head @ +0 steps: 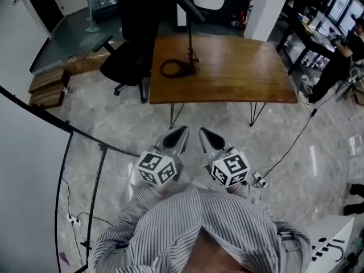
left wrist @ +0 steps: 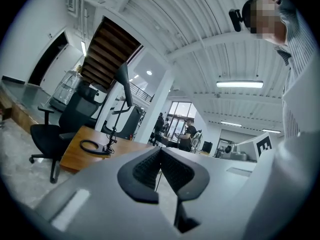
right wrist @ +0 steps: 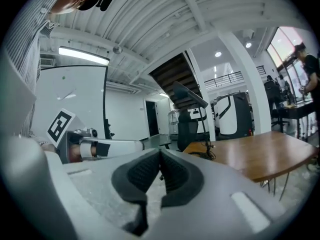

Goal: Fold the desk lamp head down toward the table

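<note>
The person stands on the marble floor, well back from the wooden table (head: 227,73), with both grippers held side by side near the striped shirt at the lower centre of the head view. The left gripper (head: 180,134) has its jaws pressed together on nothing. The right gripper (head: 206,135) is the same, its pads meeting with nothing between them. The desk lamp (head: 189,41) stands on the left part of the table, in the upper centre of the frame. Its long dark head (head: 185,1) is raised and slanting, and a dark loop (head: 172,69) lies by its foot. A black office chair (head: 128,58) sits just left of the table.
</note>
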`<state>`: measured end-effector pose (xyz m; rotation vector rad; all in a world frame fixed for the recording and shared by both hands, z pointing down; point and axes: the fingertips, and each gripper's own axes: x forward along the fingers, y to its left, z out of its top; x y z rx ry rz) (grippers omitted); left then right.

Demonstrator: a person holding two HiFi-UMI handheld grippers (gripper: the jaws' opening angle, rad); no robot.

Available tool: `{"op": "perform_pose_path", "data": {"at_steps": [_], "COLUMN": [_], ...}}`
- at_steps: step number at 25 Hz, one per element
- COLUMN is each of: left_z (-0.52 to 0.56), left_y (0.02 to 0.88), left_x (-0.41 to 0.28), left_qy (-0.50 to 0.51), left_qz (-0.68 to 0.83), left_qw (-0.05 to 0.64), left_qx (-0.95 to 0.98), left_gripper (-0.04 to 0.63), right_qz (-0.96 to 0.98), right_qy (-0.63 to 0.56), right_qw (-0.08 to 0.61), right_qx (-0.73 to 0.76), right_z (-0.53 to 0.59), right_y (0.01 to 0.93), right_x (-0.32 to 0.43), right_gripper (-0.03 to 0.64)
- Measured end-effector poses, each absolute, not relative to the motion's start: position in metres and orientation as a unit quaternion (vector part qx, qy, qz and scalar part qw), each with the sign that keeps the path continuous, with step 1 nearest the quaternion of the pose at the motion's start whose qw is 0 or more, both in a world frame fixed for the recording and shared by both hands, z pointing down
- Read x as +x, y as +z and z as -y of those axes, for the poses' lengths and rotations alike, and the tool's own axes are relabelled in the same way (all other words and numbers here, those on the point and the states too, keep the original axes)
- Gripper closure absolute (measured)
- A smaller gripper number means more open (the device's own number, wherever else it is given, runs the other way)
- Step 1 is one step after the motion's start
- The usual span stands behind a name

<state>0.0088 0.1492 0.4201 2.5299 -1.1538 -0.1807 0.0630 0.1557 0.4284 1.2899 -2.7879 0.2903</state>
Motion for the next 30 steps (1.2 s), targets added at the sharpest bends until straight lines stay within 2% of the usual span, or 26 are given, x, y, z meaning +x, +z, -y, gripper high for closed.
{"op": "perform_pose_path", "data": {"at_steps": [7, 22, 30], "left_z": [-0.072, 0.147, 0.211], "left_y": [0.433, 0.397, 0.394], "left_x": [-0.003, -0.023, -0.035], "left_qy": [-0.062, -0.055, -0.063], "left_qz": [0.406, 0.350, 0.374], "left_qw": [0.175, 0.136, 0.132], "left_qx": [0.895, 0.925, 0.916], "left_gripper": [0.591, 0.591, 0.591], "right_qz": [0.895, 0.868, 0.870], "right_qy": [0.080, 0.033, 0.014], "right_qw": [0.027, 0.022, 0.062], "right_qx": [0.439, 0.495, 0.488], "right_z": [-0.076, 0.153, 0.241], "right_y": [0.440, 0.410, 0.411], "right_x": [0.059, 0.042, 0.041], "right_gripper": [0.615, 0.612, 0.560]}}
